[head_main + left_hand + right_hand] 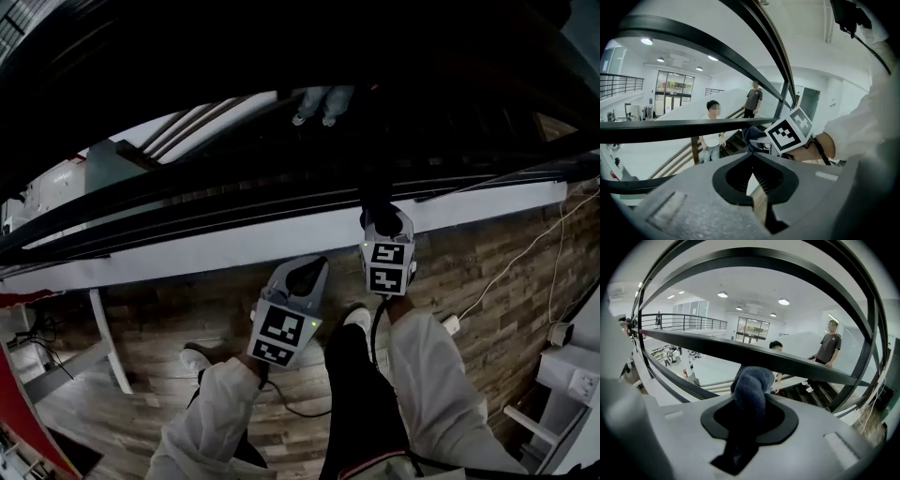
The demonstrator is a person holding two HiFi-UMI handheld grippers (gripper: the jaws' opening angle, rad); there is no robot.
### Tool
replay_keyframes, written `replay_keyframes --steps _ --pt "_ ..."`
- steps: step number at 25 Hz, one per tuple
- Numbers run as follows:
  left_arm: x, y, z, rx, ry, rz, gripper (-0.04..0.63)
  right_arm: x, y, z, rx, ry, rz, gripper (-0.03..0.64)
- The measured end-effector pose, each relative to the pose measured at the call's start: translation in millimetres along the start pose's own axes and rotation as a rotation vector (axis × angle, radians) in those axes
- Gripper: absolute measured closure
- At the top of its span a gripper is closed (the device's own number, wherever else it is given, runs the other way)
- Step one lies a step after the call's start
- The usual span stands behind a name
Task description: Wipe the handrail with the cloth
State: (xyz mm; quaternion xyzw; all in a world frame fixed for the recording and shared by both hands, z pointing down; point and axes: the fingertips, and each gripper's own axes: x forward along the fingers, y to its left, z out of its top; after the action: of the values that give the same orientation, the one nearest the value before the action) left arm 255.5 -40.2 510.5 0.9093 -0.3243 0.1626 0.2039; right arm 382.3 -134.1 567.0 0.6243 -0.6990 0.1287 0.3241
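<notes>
Seemingly mid-wipe, the cloth (751,380) is pinched by the right gripper (750,398) at the handrail (797,364), sliding needed next; left gripper (753,163) closed, empty.

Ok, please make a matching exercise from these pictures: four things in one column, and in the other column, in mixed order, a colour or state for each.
Things:
1. left gripper
2. right gripper
3. cloth
4. handrail

Colour or state:
A. black
B. blue-grey
C. shut, nothing between the jaws
D. shut on the cloth

Pairs: 1-C, 2-D, 3-B, 4-A.
</notes>
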Motion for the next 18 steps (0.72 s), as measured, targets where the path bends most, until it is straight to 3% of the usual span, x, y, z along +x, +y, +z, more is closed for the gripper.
replay_keyframes --steps 11,18 --pt "-179.9 140.7 -26.2 -0.075 -0.052 0.19 0.592 -14.1 234.8 71.3 -0.055 -0.015 0.138 0.526" --pt "-282.7 234.1 -63.6 -0.131 -0.076 0.313 0.592 -18.7 391.9 101.8 -0.096 -0.019 0.249 0.526"
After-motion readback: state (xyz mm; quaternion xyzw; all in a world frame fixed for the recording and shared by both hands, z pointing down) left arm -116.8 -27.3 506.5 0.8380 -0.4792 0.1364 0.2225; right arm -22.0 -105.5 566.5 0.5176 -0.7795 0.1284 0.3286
